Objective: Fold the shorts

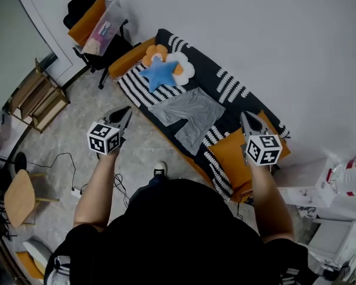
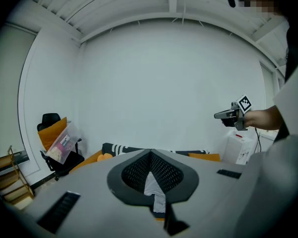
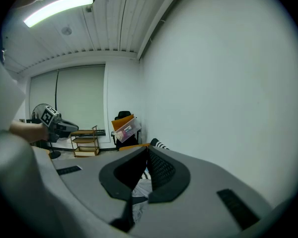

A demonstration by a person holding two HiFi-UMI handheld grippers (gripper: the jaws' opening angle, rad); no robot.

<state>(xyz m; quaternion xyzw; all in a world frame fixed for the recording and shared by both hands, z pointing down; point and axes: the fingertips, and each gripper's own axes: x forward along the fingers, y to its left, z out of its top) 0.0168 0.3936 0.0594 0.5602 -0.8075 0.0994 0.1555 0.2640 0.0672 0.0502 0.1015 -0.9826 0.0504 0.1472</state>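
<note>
Head view: grey shorts [image 1: 187,116] are lying on the sofa [image 1: 228,85].
Claws: left claw [image 1: 123,115] and right claw [image 1: 250,121] are hovering closed, empty.
Risk: unopened claws may be shoving fabric into wrinkles.

Person wears a black short-sleeved top [image 1: 184,236]; one black-and-white shoe [image 1: 159,170] shows below it. Left gripper [image 1: 125,112] and right gripper [image 1: 247,117] match: smooth grey shells with dark slot-shaped recesses and black jaws with a mesh texture on the inner faces. Each carries a white cube printed with black square markers, the left cube [image 1: 103,138] and the right cube [image 1: 262,149].
</note>
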